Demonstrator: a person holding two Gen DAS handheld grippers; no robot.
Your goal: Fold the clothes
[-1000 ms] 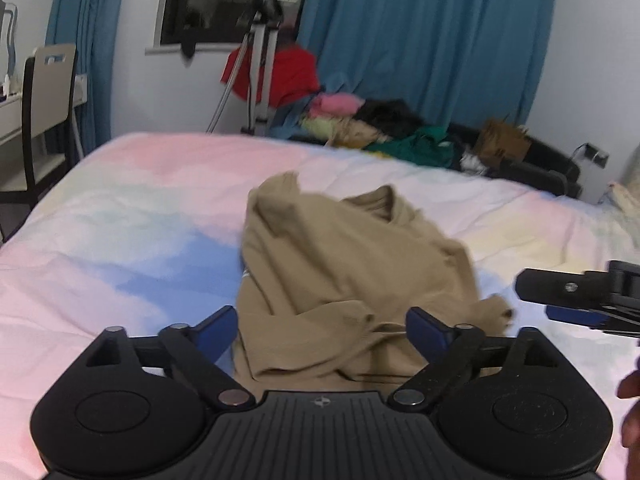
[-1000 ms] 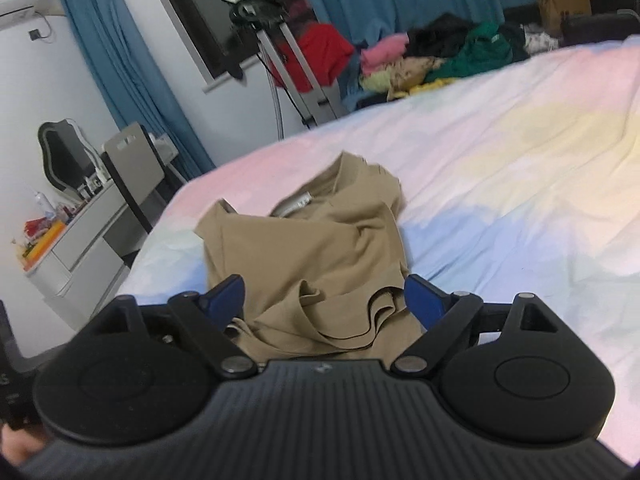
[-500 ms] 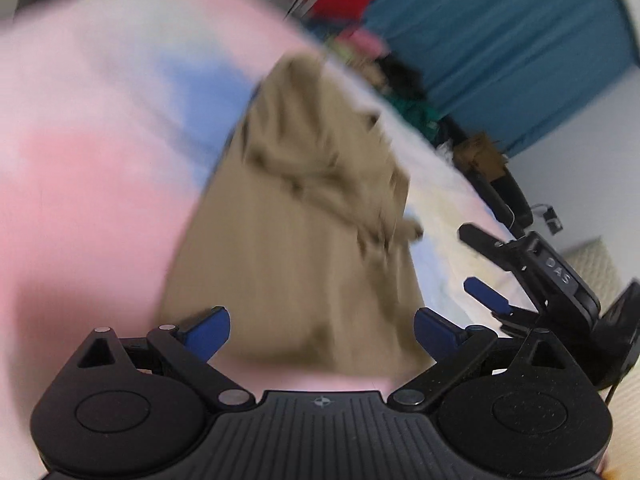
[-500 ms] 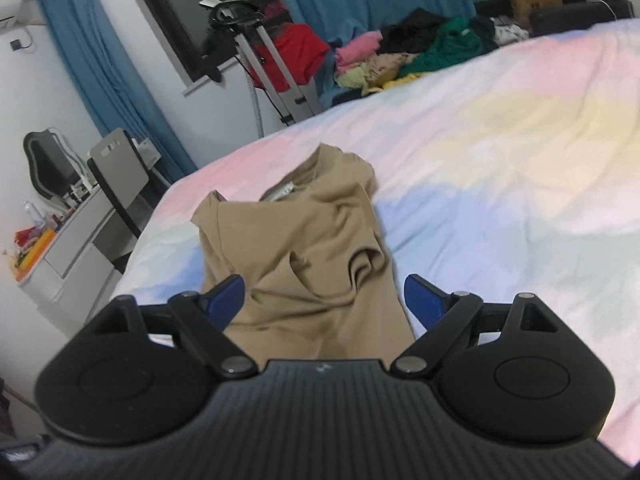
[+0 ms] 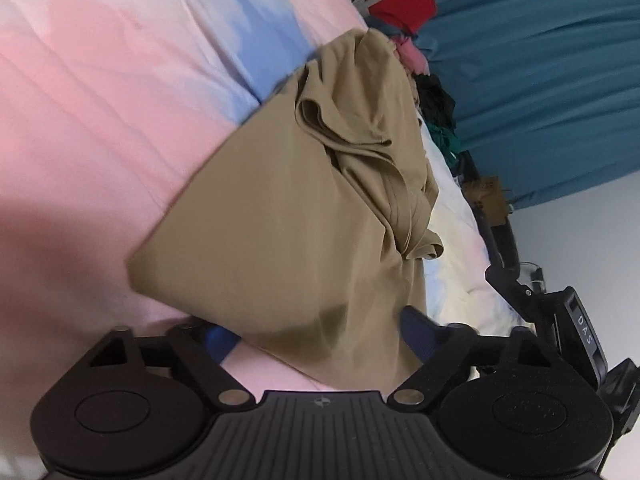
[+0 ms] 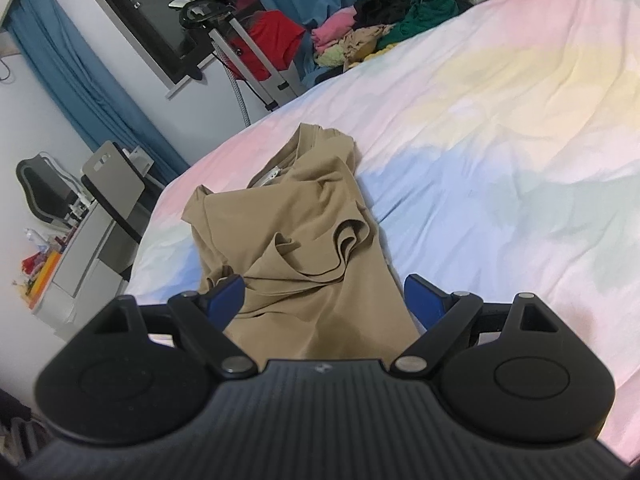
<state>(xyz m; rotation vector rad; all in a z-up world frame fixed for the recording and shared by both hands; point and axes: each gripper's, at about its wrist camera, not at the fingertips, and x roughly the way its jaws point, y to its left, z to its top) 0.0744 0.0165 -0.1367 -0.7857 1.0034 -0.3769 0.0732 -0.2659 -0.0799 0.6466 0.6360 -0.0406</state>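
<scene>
A tan shirt [image 5: 280, 208] lies crumpled on the pastel bedspread [image 5: 100, 92], its sleeve bunched up on top [image 6: 320, 256]. My left gripper [image 5: 316, 332] is rolled to one side and low over the shirt's near hem. Its jaws are closing with the hem between them. The cloth drapes over the left blue pad [image 5: 218, 340], and no firm pinch shows. My right gripper [image 6: 324, 298] stands open at the same near end of the shirt, with fabric lying flat between its pads. Its black body [image 5: 560, 320] shows at the right of the left wrist view.
A heap of coloured clothes [image 6: 384, 28] lies beyond the far side of the bed, beside a metal stand with a red garment [image 6: 276, 40]. A desk and chair [image 6: 112, 184] stand to the left. Blue curtains [image 5: 540, 80] hang behind. The bedspread [image 6: 520, 140] stretches bare to the right.
My left gripper has rolled, dropped close to the shirt's near hem, and narrowed its jaws around it. The right gripper has crept a little nearer the shirt, still wide.
</scene>
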